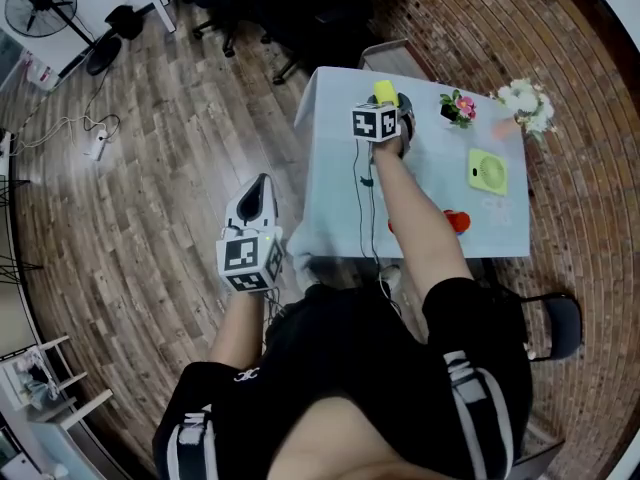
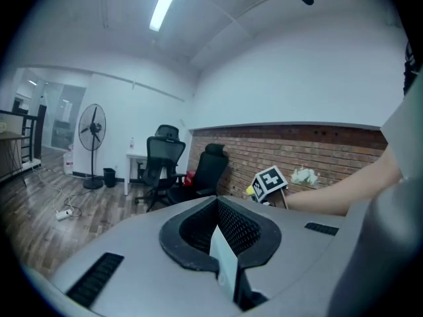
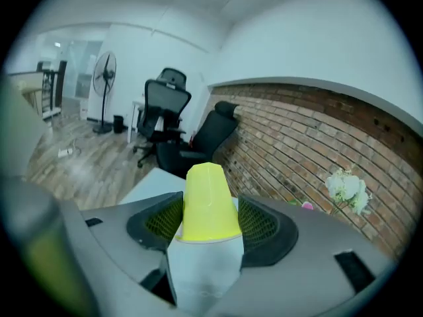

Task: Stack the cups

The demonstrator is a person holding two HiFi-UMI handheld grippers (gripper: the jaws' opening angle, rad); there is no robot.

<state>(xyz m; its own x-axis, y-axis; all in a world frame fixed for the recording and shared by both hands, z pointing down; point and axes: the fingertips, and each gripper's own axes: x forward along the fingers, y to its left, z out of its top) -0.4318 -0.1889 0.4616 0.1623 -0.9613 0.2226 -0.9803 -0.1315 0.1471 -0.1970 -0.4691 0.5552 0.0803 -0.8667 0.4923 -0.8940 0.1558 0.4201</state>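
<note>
Since the cup (image 1: 385, 92) looks like thin yellow plastic, I judge it light, a little slippery and easy to crush. A gentle hold across its wall, about midway up, should suit it better than a pinch at the rim.

In the head view the cup juts out past the marker cube of the right gripper (image 1: 392, 108), over the far left part of the surface (image 1: 430, 183). A red thing (image 1: 456, 220) lies near the surface's near edge, well apart from the cup. It may be another cup, but it is too small to tell. The left gripper (image 1: 260, 188) hangs beside the surface, over the floor, and tapers to a point.

In the left gripper view, the left gripper (image 2: 218, 230) has its fingers together with nothing between them.

In the right gripper view, the right gripper (image 3: 210, 223) stands partly open and clamped on the cup (image 3: 209, 203). The meshed fingers (image 3: 261, 222) press its wall from either side, roughly midway up. The cup's closed bottom points away and its rim faces the camera. Below the rim sits a pale shape. I cannot tell whether it is a second cup or part of the gripper.
</note>
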